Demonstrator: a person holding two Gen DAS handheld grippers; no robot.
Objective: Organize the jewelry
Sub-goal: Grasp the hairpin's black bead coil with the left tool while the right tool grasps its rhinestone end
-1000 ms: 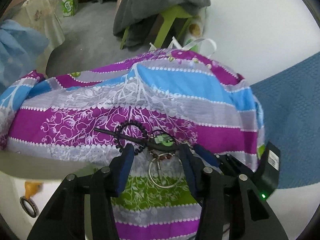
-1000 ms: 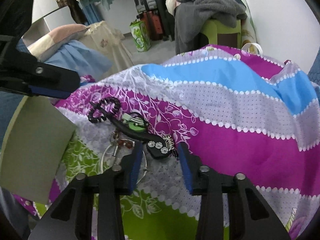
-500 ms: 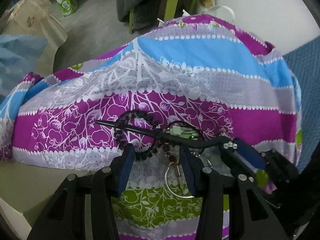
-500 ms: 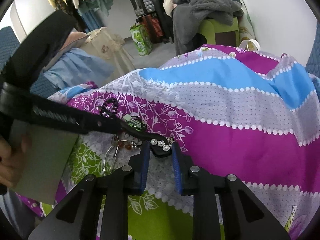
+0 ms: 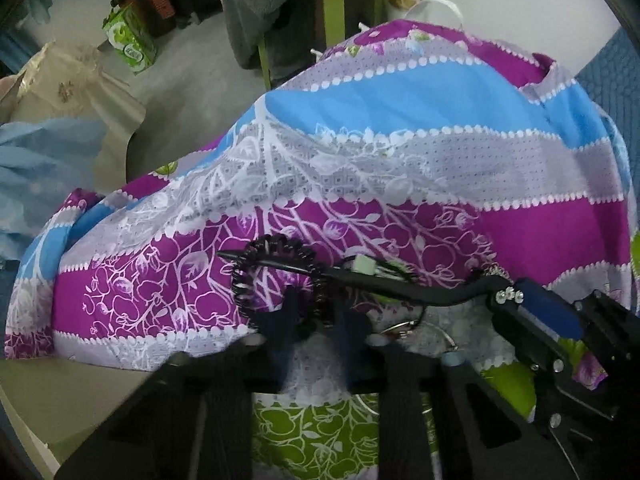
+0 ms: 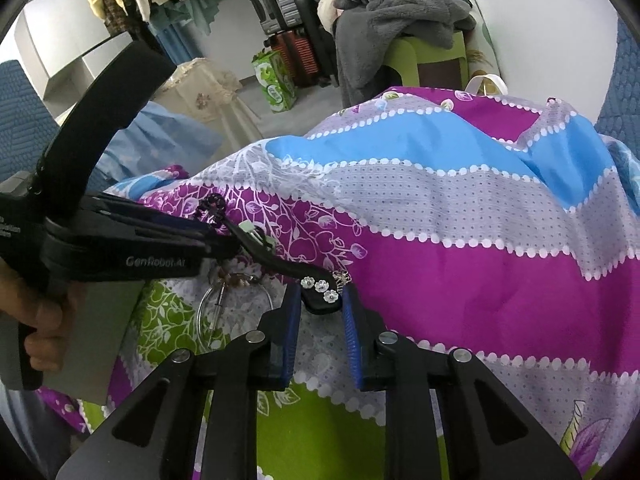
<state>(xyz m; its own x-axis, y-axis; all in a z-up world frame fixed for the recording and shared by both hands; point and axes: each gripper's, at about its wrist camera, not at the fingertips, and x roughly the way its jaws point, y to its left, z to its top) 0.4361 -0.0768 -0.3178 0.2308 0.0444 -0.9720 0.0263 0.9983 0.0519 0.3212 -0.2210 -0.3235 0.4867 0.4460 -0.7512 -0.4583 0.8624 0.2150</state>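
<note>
The jewelry lies in a small cluster on a patterned cloth (image 5: 400, 168) of purple, blue, grey and green bands, draped over a rounded surface whose kind cannot be told. A long black hair stick (image 5: 400, 286) runs across the cluster; its broad end carries three small white flower studs (image 6: 320, 288). The right hand-held gripper (image 6: 320, 308) has that studded end between its blue pads (image 6: 294, 320), which sit close against its two sides, apparently clamping it. The thin tip of the stick passes through a black beaded bracelet (image 5: 280, 276) that rests on the purple band toward the cloth's left side. The left hand-held gripper (image 5: 316, 322) points steeply down at the near edge of this bracelet, its dark fingertips (image 5: 280, 320) blurred; its jaws are drawn together, and whether they pinch the beads cannot be told. Just beside the bracelet, under the stick, lie a pale green clip (image 5: 364, 266) and a thin silver hoop (image 6: 236, 304) with small brown beads, the hoop on the grey and green bands. In the right wrist view a hand (image 6: 36, 320) grips the left tool's handle at the picture's left edge. Beyond the cloth stand a green stool (image 6: 432, 64) piled with grey clothing (image 6: 400, 12), and a green carton (image 5: 130, 42) on the floor
</note>
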